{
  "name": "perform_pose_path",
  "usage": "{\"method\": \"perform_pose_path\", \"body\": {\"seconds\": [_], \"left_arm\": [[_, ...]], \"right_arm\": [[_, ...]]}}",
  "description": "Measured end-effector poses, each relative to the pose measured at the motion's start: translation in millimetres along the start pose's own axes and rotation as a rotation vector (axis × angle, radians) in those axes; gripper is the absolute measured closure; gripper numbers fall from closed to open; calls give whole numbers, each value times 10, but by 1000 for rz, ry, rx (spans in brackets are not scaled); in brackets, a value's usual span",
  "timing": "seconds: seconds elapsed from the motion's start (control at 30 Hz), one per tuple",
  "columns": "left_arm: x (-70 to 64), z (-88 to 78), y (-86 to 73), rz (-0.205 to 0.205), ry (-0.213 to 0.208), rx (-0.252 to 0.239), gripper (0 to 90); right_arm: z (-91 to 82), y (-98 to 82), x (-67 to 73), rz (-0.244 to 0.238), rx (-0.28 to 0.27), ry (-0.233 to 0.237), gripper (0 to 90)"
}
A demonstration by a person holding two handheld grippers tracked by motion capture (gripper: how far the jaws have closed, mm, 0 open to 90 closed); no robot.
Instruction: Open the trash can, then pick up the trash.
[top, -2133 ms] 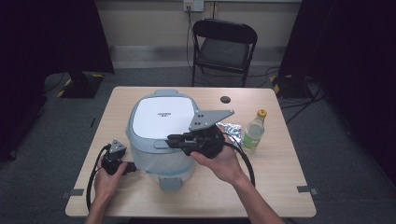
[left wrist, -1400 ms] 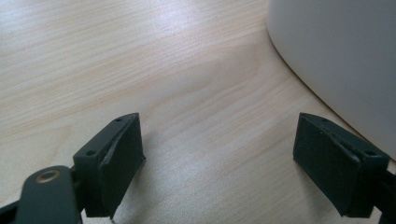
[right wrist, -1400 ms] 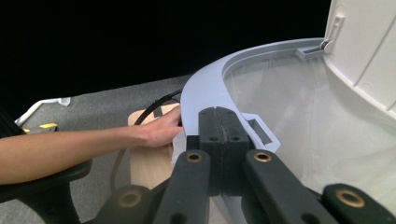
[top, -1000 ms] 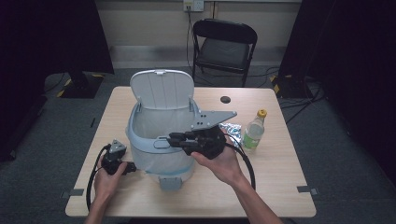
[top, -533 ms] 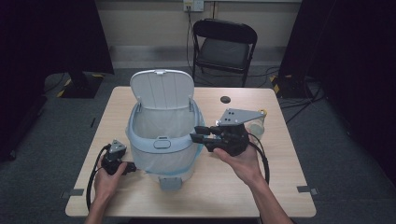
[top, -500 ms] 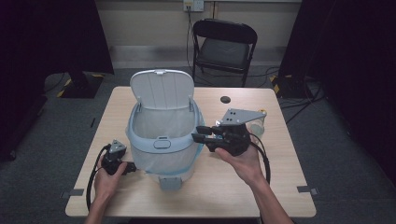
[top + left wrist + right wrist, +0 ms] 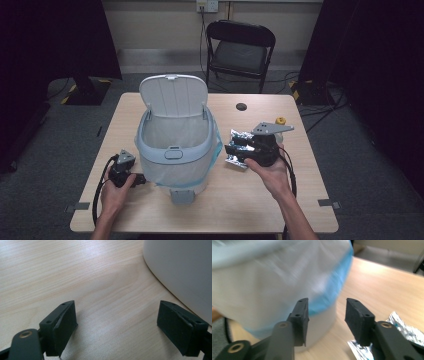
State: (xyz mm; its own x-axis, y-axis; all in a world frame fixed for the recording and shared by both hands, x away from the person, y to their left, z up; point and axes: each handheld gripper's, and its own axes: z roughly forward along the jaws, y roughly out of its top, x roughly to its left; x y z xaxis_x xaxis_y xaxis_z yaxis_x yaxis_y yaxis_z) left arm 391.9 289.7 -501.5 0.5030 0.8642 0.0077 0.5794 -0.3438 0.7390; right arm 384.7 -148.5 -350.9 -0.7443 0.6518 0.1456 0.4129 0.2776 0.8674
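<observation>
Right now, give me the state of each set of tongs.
Left tongs: open, empty, over bare table beside the bin.
Right tongs: open, just been opening, nothing between them, above the foil wrapper.

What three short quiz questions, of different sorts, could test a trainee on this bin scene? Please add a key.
1. True or false: the lid of the bin is closed.
2. What lies on the table just by the right gripper? A) foil wrapper B) spoon C) cup
3. Fill in: the left gripper has its jaws ____, with nothing between them.

Key:
1. False; the lid stands up.
2. A, the foil wrapper.
3. Open.
</observation>
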Motion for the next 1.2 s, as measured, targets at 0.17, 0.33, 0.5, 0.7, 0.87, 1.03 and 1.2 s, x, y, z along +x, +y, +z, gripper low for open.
{"method": "perform_pose_path", "body": {"seconds": [0.17,0.33,0.5,0.7,0.87,1.03,1.2], "left_arm": [[1,0,0,0,-2,0,153],[1,0,0,-1,-2,0,153],[1,0,0,-1,-2,0,153],[1,0,1,0,-2,1,153],[-1,5,0,-7,-9,-3,151],[6,10,3,-5,-15,0,144],[6,9,4,-3,-13,0,144]], "right_arm": [[155,-233,-185,45,49,-41,493],[316,-412,-359,61,92,-90,494],[457,-526,-482,65,124,-137,495],[618,-643,-665,87,132,-158,491],[718,-724,-751,97,167,-191,484],[824,-753,-774,100,198,-223,491],[912,-824,-739,119,205,-198,424]]}}
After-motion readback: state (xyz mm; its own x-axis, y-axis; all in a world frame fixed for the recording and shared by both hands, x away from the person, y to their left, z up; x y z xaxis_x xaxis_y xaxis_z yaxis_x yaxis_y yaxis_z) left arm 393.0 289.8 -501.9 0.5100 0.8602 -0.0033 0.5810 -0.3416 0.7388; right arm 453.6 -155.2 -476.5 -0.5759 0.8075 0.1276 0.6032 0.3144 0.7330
